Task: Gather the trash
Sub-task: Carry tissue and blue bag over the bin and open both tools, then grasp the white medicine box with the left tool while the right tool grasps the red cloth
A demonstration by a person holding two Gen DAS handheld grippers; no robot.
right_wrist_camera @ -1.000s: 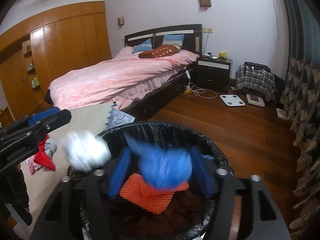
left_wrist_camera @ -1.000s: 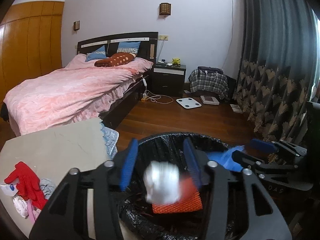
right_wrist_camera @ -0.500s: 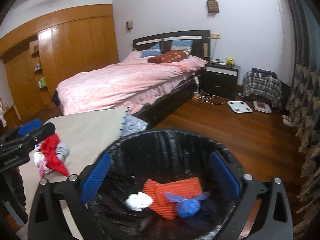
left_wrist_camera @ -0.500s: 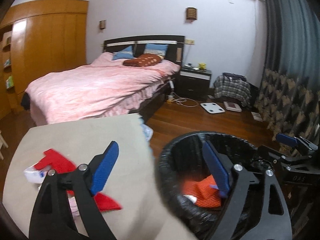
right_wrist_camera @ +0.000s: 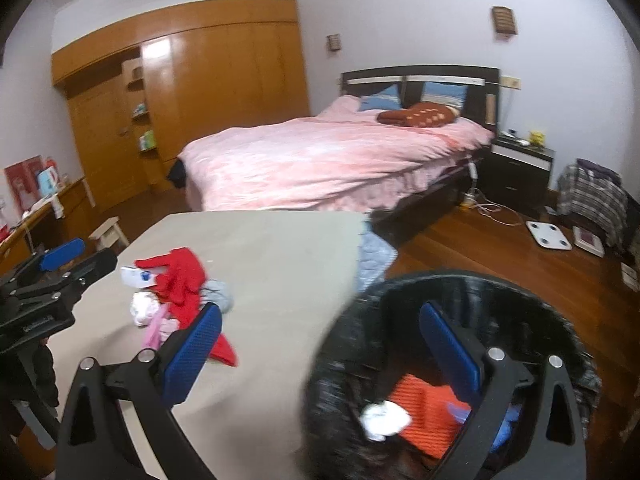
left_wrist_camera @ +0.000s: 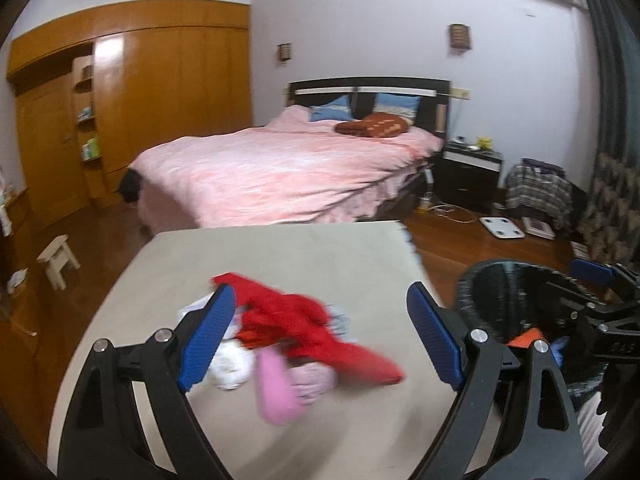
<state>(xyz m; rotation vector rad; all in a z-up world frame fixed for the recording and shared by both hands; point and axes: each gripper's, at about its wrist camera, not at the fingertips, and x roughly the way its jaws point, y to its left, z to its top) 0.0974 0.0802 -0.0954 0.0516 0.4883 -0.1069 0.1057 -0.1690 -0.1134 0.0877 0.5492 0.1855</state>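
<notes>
A pile of trash lies on the beige table [left_wrist_camera: 280,256]: a red cloth [left_wrist_camera: 312,328], a pink piece [left_wrist_camera: 276,388], a white wad [left_wrist_camera: 232,364]. My left gripper [left_wrist_camera: 320,340] is open and empty, hovering above the pile. The pile also shows in the right wrist view [right_wrist_camera: 180,292]. The black-lined trash bin [right_wrist_camera: 452,292] stands right of the table and holds an orange cloth [right_wrist_camera: 424,408], a white wad [right_wrist_camera: 384,416] and a blue piece. My right gripper [right_wrist_camera: 324,352] is open and empty, straddling the bin's left rim.
A pink bed [left_wrist_camera: 288,168] stands behind the table, with a dark nightstand [left_wrist_camera: 468,172] to its right. A wooden wardrobe [left_wrist_camera: 128,112] fills the left wall. A small stool [left_wrist_camera: 58,256] stands left of the table. A scale [left_wrist_camera: 502,227] lies on the wood floor.
Both grippers dropped their trash into the bin and opened wide. Both views then swung left from the bin toward the table; the left gripper now hangs over the pile.
</notes>
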